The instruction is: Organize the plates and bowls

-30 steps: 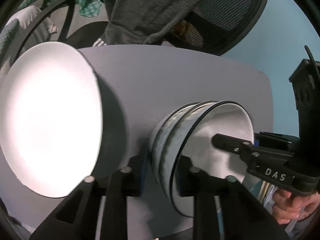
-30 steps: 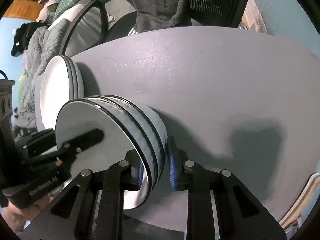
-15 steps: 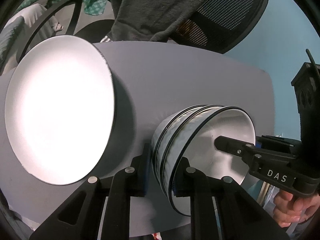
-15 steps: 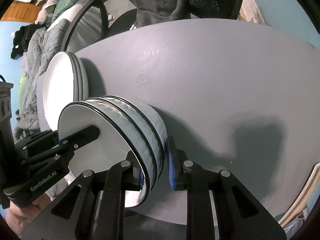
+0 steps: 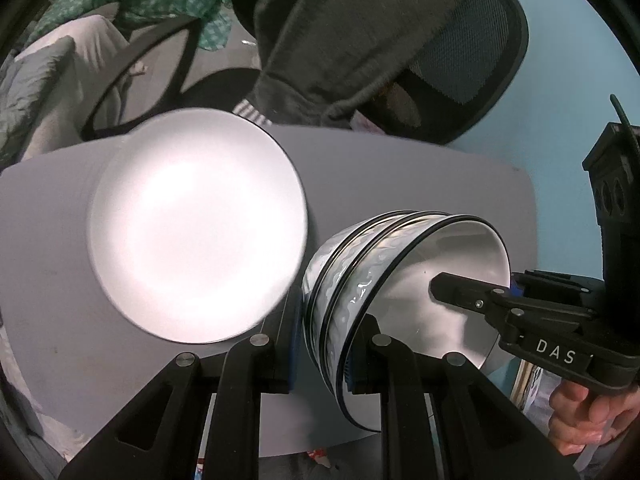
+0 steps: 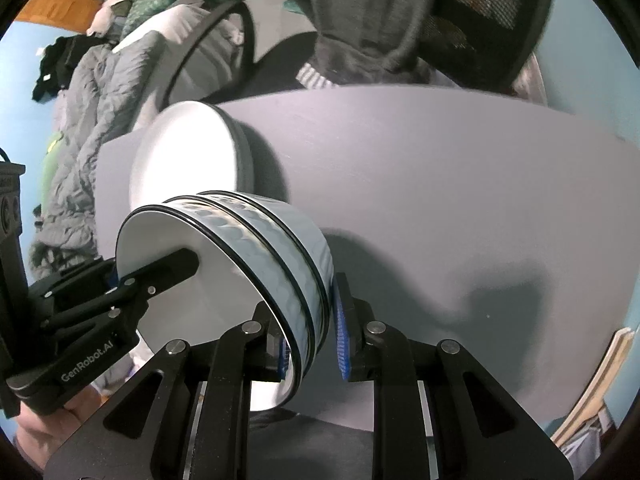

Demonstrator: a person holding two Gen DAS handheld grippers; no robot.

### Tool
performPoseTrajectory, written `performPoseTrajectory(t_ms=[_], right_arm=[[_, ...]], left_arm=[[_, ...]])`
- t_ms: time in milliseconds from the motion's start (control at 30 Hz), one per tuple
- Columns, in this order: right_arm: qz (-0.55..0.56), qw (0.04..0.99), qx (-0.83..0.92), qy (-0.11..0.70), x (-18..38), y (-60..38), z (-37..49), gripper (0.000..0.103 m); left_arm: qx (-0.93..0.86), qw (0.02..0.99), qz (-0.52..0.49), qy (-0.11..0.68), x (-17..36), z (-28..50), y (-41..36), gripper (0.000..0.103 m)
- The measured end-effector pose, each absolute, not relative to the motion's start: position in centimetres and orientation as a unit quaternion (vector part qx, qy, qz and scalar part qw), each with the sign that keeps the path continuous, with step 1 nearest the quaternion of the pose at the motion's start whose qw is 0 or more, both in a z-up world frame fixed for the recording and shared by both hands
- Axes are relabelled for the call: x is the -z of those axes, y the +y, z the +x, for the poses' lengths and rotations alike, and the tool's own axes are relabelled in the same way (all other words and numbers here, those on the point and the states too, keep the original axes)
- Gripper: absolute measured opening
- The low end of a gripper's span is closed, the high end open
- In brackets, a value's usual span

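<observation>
A stack of three nested bowls (image 5: 360, 264), white inside with pale blue wavy sides and black rims, hangs a little above the grey table (image 5: 400, 184). My left gripper (image 5: 320, 356) is shut on its near wall. One finger (image 5: 460, 294) of my right gripper reaches into the top bowl from the right. In the right wrist view my right gripper (image 6: 310, 344) is shut on the opposite wall of the bowls (image 6: 280, 248), and a left finger (image 6: 168, 268) lies inside. A stack of white plates (image 5: 196, 224) rests on the table to the left, also seen as plates (image 6: 188, 160).
A black mesh office chair (image 5: 472, 52) draped with a dark grey garment (image 5: 328, 32) stands behind the table. A hand (image 5: 580, 412) holds the right gripper's handle. Bedding and clothes (image 6: 92, 92) are piled at the far left. Bare grey tabletop (image 6: 460, 200) stretches to the right of the bowls.
Both grippers have risen with the bowl stack held between them. The plates and the table now look smaller and farther away in both views.
</observation>
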State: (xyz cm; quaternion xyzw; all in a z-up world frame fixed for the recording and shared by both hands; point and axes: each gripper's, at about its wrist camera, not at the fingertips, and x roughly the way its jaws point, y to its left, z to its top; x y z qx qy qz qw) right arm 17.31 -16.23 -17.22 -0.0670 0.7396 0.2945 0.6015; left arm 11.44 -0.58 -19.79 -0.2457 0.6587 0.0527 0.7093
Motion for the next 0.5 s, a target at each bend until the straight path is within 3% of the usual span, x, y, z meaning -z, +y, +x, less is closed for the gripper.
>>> performPoseTrajectory(t_ms=[200, 500], right_arm=[[-0.077, 0.604, -0.317, 0.727, 16.1, -12.3, 17.0, 0.019], [-0.100, 0.593, -0.334, 0.726, 17.7, -6.1, 16.6, 0.019]], left_arm=[[-0.078, 0.721, -0.249, 0.642, 18.2, 10.7, 3.1, 0.016], [-0.110, 0.713, -0.267, 0.639, 19.9, 9.8, 8.6, 0.016]])
